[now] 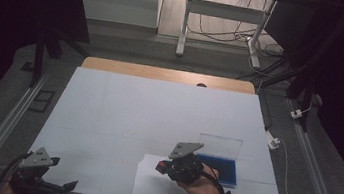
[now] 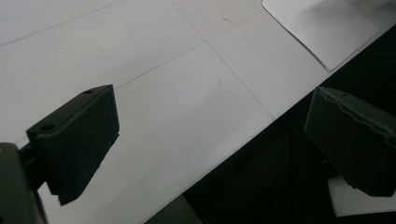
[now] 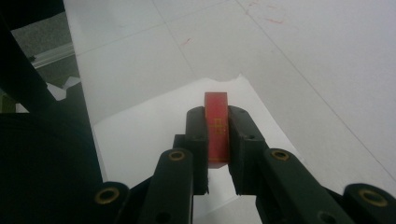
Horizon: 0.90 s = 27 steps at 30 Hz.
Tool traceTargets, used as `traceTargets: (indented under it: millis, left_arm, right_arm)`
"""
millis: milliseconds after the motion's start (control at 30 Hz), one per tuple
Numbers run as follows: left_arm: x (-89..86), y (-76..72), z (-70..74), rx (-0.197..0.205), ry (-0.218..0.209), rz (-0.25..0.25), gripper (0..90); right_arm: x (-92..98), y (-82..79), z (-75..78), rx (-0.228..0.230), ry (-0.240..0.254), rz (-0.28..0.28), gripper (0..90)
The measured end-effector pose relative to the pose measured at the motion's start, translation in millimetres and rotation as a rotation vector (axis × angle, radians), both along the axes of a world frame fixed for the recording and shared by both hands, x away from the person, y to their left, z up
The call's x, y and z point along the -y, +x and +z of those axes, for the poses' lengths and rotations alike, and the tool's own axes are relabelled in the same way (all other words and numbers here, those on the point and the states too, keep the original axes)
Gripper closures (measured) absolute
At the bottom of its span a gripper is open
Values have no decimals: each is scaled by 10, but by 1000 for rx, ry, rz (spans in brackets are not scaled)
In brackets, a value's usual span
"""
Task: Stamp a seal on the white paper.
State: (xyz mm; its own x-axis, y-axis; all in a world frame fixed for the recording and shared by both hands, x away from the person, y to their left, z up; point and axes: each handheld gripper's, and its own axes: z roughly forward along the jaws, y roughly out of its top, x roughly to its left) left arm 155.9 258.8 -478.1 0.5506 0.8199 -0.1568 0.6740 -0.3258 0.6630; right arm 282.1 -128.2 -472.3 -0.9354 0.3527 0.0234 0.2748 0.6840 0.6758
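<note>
1. The right gripper (image 1: pixel 165 166) has its jaws clamped tight on a small red block (image 3: pixel 216 128); in the right gripper view the block stands on end between the pads, with faint yellow marks on its face. It looks like a stamp, though the marks are too small to read.
2. The red block hangs over a white sheet of paper (image 1: pixel 151 185) that lies at the table's near edge, right of centre. From the right gripper view it cannot be told whether the block touches the paper or sits just above it.
3. Just beside the right hand (image 1: pixel 201 184), toward the table's right edge, sits an open blue case (image 1: pixel 223 170) with its clear lid (image 1: pixel 220 146) tipped upright. Judged from this, the pick-up of the block is done.
4. No print shows on the paper (image 3: pixel 140 135) in either view, so pressing the block down appears to be left, and after that returning it to the case.
5. The left gripper (image 1: pixel 55 180) idles at the table's near left corner, jaws spread wide with nothing between them; the left gripper view shows bare white table (image 2: pixel 154 93) and the paper's corner (image 2: pixel 322 28) beyond.
</note>
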Motion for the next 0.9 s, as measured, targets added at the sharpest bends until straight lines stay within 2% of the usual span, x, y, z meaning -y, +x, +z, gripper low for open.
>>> traceTargets:
  millis: [267, 433, 900]
  left_arm:
    - [1, 0, 0, 0, 1, 0, 33]
    - [2, 0, 1, -1, 2, -1, 33]
    - [2, -1, 1, 0, 4, -2, 33]
  right_arm:
    - [-141, 7, -100, -15, -30, 25, 797]
    - [-175, 21, -167, -11, -63, 35, 797]
    - [-260, 6, -280, -14, -100, 59, 797]
